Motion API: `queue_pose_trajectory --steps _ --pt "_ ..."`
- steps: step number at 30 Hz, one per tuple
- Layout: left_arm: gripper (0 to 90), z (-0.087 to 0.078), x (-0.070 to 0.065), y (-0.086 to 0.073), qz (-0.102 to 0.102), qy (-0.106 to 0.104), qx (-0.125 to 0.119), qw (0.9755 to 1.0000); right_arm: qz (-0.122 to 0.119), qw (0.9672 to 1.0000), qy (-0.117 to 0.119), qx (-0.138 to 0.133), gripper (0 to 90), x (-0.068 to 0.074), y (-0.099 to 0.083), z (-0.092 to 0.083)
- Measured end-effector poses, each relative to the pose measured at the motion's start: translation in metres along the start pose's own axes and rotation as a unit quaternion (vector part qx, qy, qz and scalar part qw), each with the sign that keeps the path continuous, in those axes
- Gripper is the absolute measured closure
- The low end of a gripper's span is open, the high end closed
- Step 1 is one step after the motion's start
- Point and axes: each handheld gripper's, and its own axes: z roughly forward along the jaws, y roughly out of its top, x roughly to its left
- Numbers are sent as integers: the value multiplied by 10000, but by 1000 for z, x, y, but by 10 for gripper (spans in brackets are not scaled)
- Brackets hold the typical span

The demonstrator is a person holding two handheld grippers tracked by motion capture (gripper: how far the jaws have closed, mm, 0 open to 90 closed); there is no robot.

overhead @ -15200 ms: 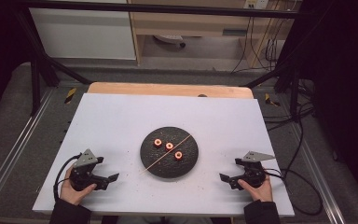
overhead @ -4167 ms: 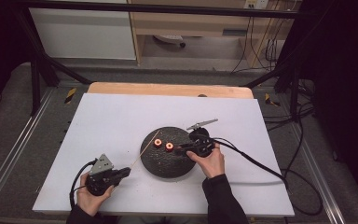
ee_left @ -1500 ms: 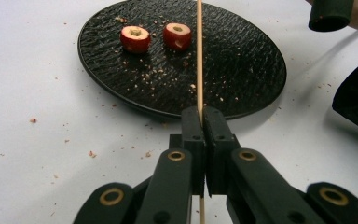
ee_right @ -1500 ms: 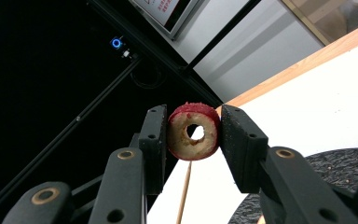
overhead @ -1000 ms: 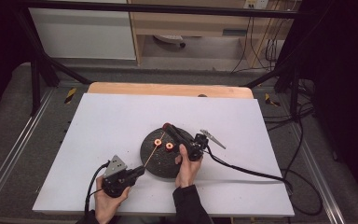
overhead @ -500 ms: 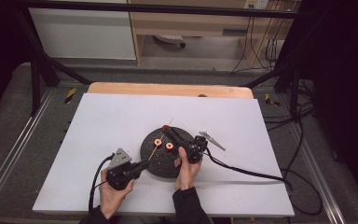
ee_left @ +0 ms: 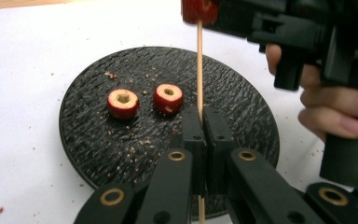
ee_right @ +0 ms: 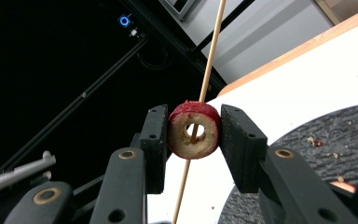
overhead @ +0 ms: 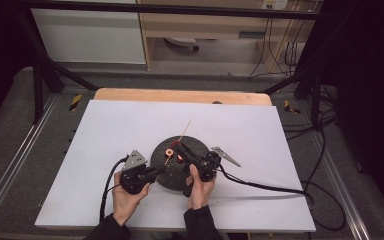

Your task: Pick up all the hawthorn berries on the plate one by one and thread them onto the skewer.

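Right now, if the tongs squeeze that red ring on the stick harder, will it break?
Probably it would crumble. The red ring is hollow with thin walls, and crumbs lie on the black plate, so these pieces seem to shed bits easily. The stick is very thin, so it would likely bend or snap if pushed sideways. The right tongs already press both sides.

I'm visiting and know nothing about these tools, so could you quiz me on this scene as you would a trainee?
1. True or false: the left gripper is shut on the thin wooden skewer.
2. How many red hollowed fruit rings lie on the round black textured plate? A) one B) two C) three
3. What does the right gripper clamp?

Key
1. True; the jaws pinch the skewer.
2. B.
3. A third red cored fruit ring, with the skewer passing through its hole.
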Motion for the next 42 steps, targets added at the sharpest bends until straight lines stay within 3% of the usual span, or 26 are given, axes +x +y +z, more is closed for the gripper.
queue_pose_trajectory --steps 20,26,27,28,29,35,38,41,42 --pt "885 14 0 13 61 -26 0 10000 -121 9994 -85 324 631 0 -11 -5" --pt "885 8 3 8 87 -13 48 9999 -252 9984 -199 471 511 1 -7 -6" --pt "885 5 6 5 75 14 72 9999 -415 9973 -269 551 460 1 -3 -7" --pt "885 5 6 5 75 14 72 9999 -415 9973 -269 551 460 1 -3 -7" --pt "885 3 8 3 67 24 78 9999 -528 9959 -303 670 386 2 0 -7" --pt "884 -8 16 -7 64 77 164 9998 -934 9887 -392 1104 217 -1 7 -6" --pt "884 -15 20 -13 13 50 175 9998 -1096 9846 -470 1281 162 -2 11 -5" --pt "884 -19 20 -16 61 51 207 9998 -1227 9778 -526 1616 95 -4 13 -5" --pt "884 -22 21 -18 75 42 198 9998 -1227 9778 -526 1616 95 -4 13 -5"
